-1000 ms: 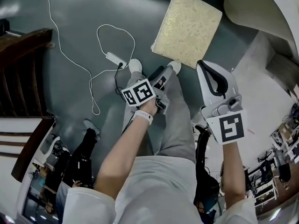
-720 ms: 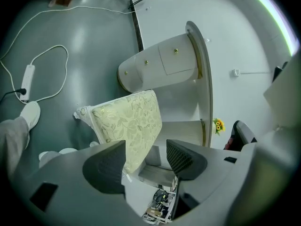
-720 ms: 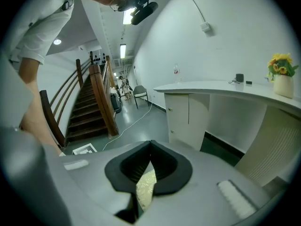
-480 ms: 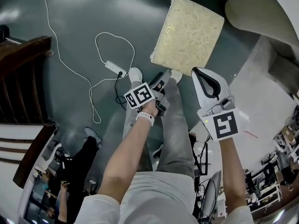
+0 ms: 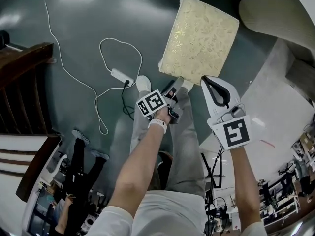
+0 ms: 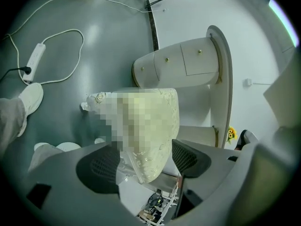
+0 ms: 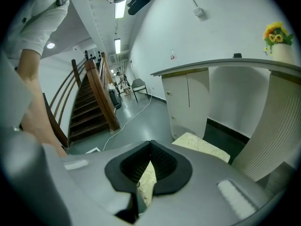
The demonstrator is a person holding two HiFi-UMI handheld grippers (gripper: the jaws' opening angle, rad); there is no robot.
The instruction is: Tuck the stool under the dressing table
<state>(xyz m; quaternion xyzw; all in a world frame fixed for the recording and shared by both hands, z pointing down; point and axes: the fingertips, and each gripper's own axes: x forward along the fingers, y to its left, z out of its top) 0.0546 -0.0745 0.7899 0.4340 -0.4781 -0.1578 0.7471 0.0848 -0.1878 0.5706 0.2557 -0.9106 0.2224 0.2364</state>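
1. Bench [image 7: 211, 66]: stands just past the stool. The dark knee recess [image 7: 225, 131] btwn the door cabinet and the ribbed side panel is the target. Drawers [image 6: 181, 62] and doors are all closed, contents unseen; recess too dark to see inside.
2. Stool [image 5: 199, 36]: on the floor in front of the recess, not tucked yet. Cushion looks skewed to the bench front, so square it first. Then push low & straight w/ both sides even, or a corner prob. catches the cabinet.
3. L tongs [image 6: 143, 161]: released, jaws wide & just been opening. The near cushion corner sits btwn the pads w/o being pinched. Get deeper onto the edge before clenching; a corner-only hold likely slips.
4. R tongs [image 7: 149, 147]: clenched tip to tip on nothing, near the cushion's near edge. Open them, or use them as a flat pusher.
5. Vase [image 7: 283, 53]: on the bench top, holds yellow flowers [image 7: 275, 32]. Stop gently so it isn't jolted.
6. Power strip [image 5: 119, 74] w/ white cord: on the floor L of the feet, apart from the stool. Mind footing.
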